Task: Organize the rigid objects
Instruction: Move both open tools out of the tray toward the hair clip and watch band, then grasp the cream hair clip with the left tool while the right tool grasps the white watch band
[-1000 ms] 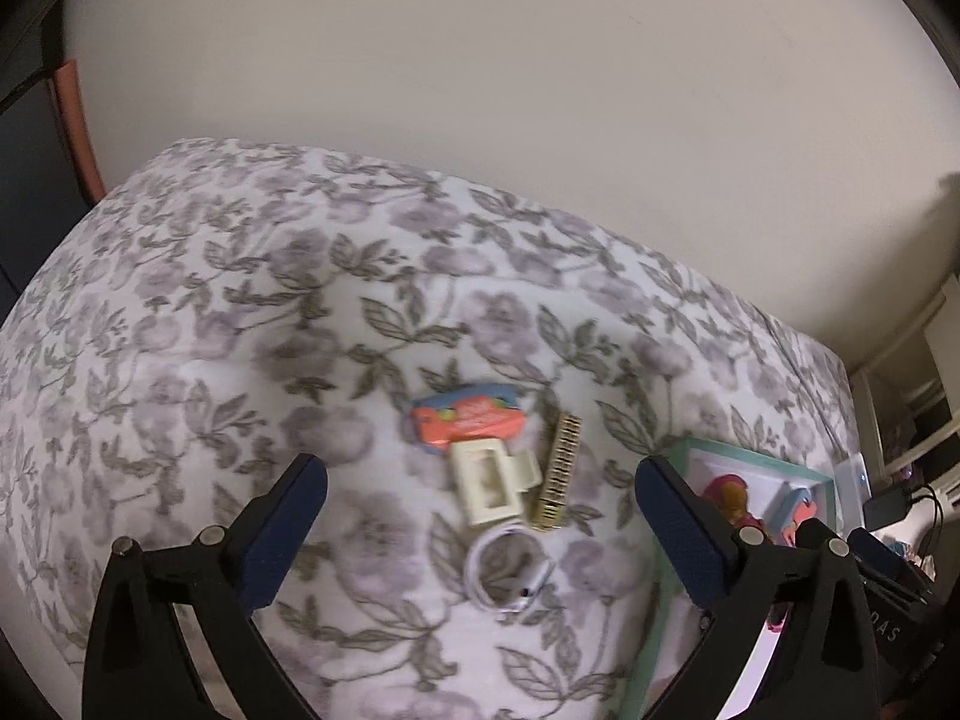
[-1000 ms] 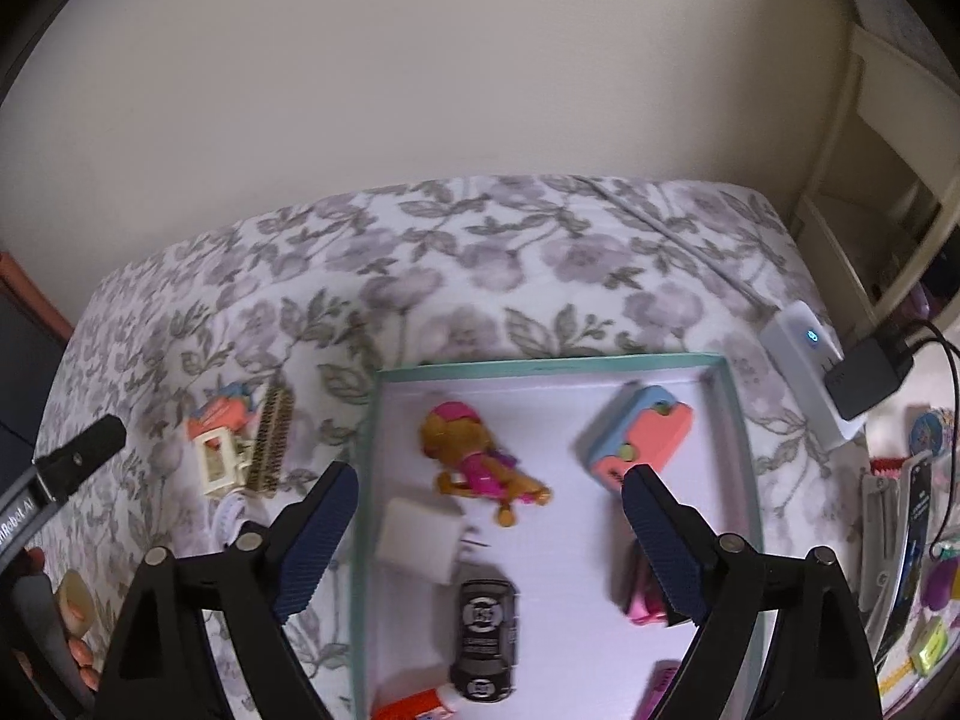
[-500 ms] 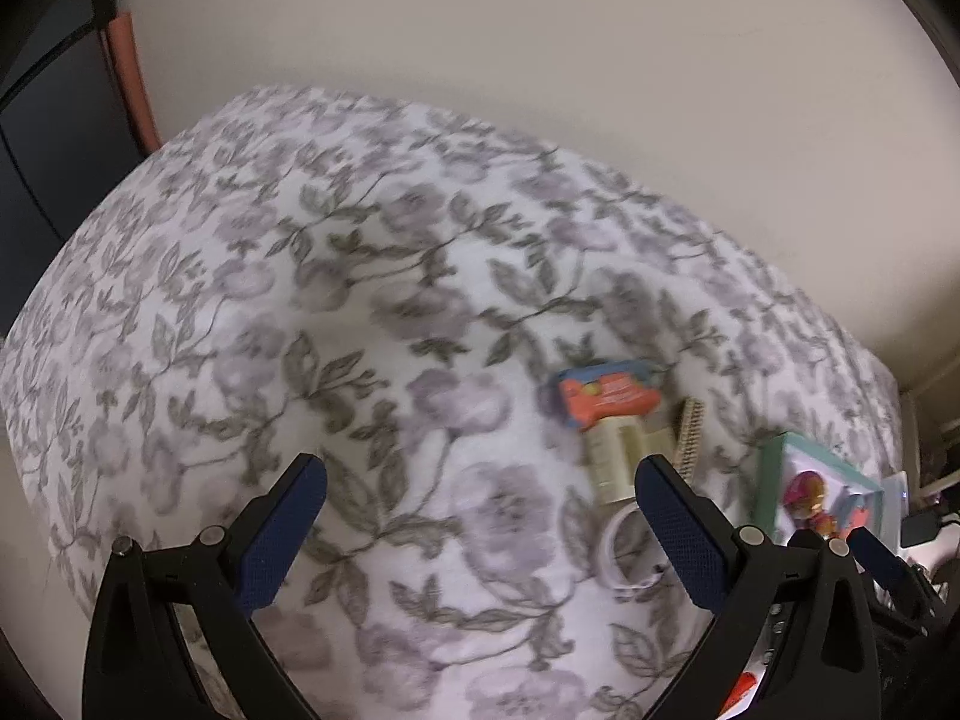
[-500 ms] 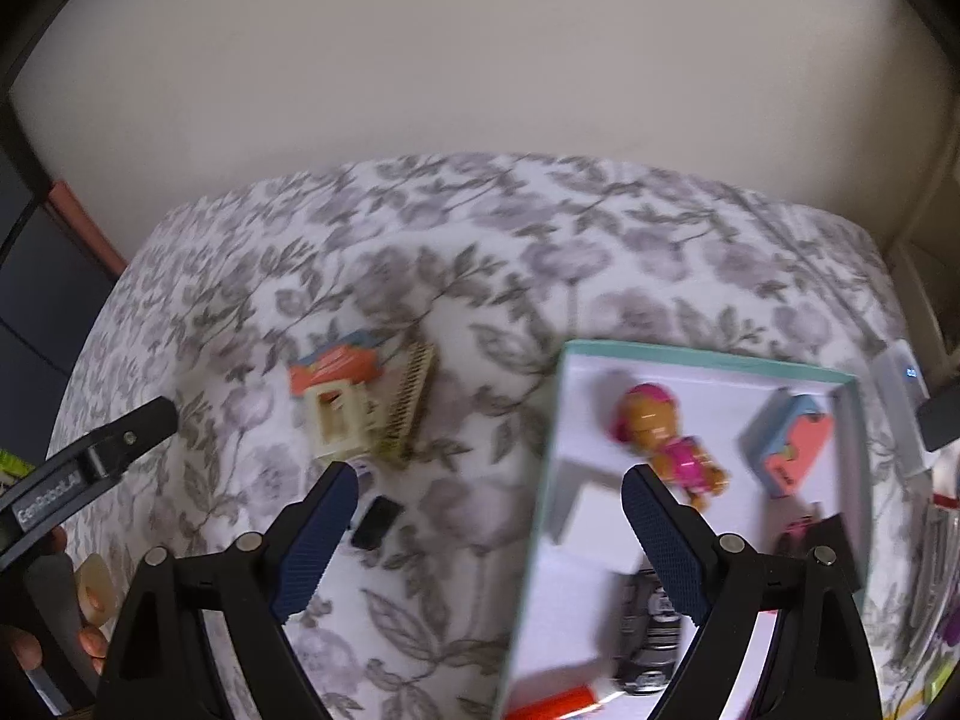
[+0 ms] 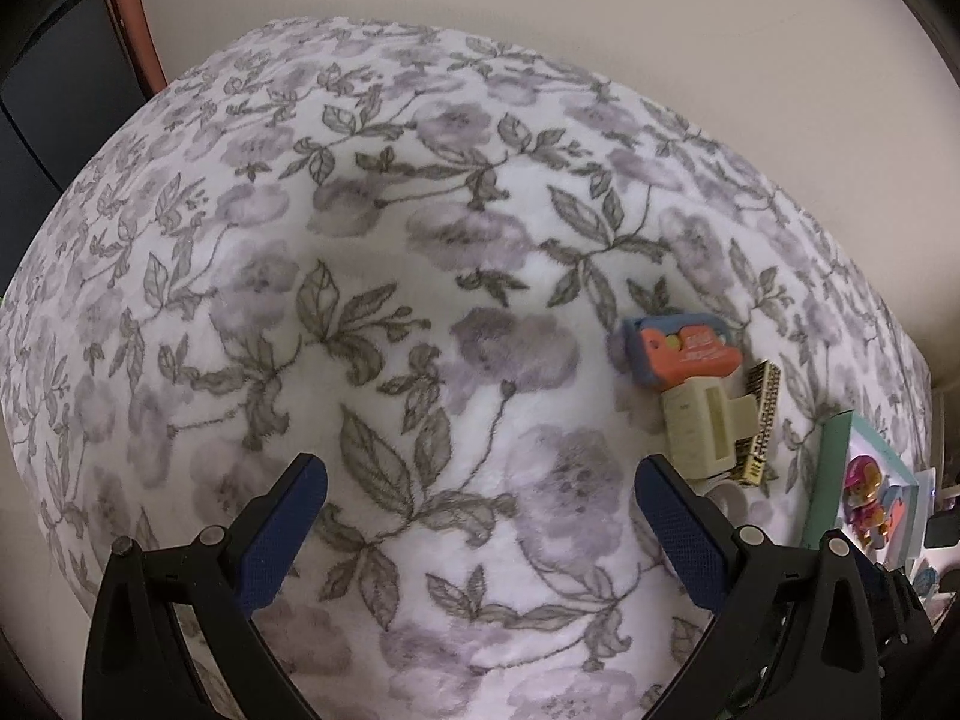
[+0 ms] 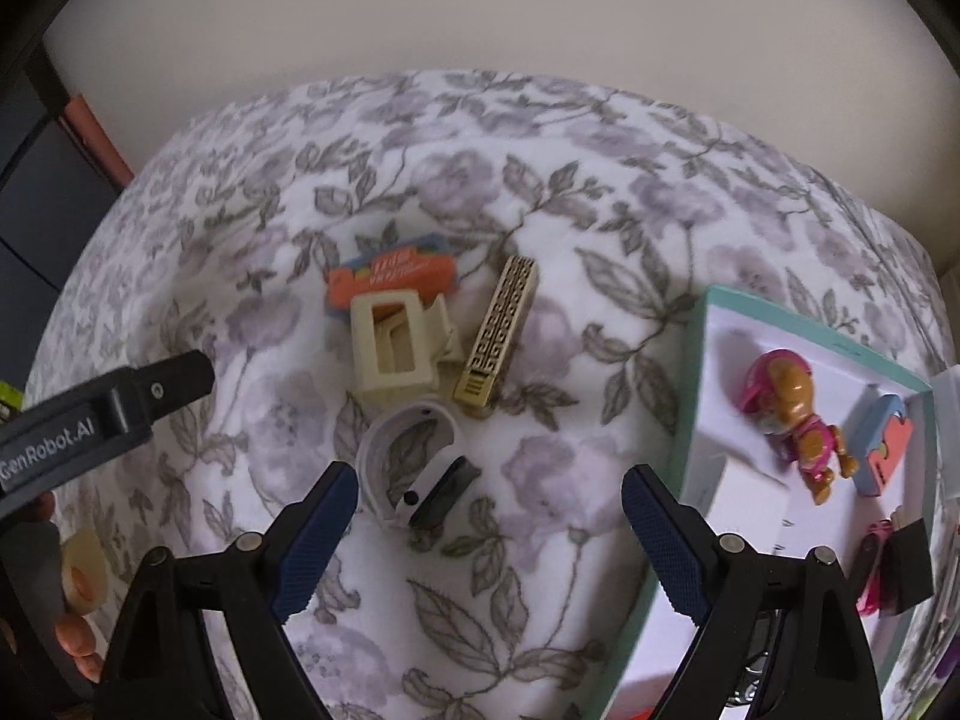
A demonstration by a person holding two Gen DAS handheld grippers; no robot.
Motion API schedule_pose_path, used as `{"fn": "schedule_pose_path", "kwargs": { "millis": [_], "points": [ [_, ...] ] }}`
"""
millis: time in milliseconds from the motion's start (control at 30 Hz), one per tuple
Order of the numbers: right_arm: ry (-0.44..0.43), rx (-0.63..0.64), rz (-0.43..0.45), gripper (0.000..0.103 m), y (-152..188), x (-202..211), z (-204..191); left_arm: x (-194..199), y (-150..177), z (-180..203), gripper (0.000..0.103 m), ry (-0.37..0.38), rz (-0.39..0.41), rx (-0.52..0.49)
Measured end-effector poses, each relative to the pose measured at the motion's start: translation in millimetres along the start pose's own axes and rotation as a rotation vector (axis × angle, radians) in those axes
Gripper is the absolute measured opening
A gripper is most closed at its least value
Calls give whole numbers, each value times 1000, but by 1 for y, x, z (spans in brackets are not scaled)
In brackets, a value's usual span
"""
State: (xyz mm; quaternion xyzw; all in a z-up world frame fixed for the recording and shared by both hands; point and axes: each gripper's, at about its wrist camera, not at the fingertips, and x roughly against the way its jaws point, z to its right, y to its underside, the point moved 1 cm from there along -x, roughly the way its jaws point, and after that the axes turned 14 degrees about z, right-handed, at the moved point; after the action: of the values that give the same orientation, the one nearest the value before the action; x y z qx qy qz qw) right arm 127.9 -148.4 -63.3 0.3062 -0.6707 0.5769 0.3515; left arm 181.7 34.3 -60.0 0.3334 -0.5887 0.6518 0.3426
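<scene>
The left gripper (image 5: 480,516) hangs over the floral blanket (image 5: 420,276) with its fingers spread wide and nothing between them. Ahead of and between the fingers lies bare blanket, running out to its rounded far edge against the pale wall (image 5: 540,12); to the left the blanket falls away toward a dark cabinet (image 5: 54,96). Just ahead of the right finger sits a small cluster: an orange and blue case (image 5: 681,351), a cream hair claw (image 5: 702,429) touching it on the near side, and a gold comb (image 5: 761,420) beside the claw on its right.

The right gripper (image 6: 489,516) is likewise released, fingers apart and empty. Close ahead of its left finger lies a white wristband (image 6: 414,465), with the cream hair claw (image 6: 393,351), the orange and blue case (image 6: 393,279) and the gold comb (image 6: 498,327) farther ahead. An open strip of blanket separates the comb from the teal-rimmed tray (image 6: 690,396), which sits to the right of the right finger, its near corner passing behind that finger. Inside the tray are a pink and brown pup figure (image 6: 792,414), a blue and coral case (image 6: 885,450) beside it, a white block (image 6: 744,504) and a pink item (image 6: 876,570) partly hidden at the right edge. The left gripper's black finger (image 6: 120,405) reaches in from the far left.
</scene>
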Motion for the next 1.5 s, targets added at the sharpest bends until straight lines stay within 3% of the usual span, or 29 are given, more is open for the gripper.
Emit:
{"fn": "schedule_pose_path", "kwargs": {
  "millis": [633, 967, 1267, 1433, 1500],
  "points": [
    [-37, 27, -46, 92, 21, -34, -20, -19, 6, -1, 102, -13, -54, -22],
    [-34, 4, -4, 91, 21, -36, -18, -21, 2, 3, 102, 56, -40, 16],
    [-17, 15, 12, 82, 14, -31, -11, -23, -2, 21, 102, 120, -13, 28],
    [-30, 20, 17, 71, 13, -24, -4, -26, -3, 36, 102, 151, 0, 20],
    [-35, 18, 18, 60, 13, -22, -2, -27, -3, 42, 100, 156, 8, 9]
  ]
}}
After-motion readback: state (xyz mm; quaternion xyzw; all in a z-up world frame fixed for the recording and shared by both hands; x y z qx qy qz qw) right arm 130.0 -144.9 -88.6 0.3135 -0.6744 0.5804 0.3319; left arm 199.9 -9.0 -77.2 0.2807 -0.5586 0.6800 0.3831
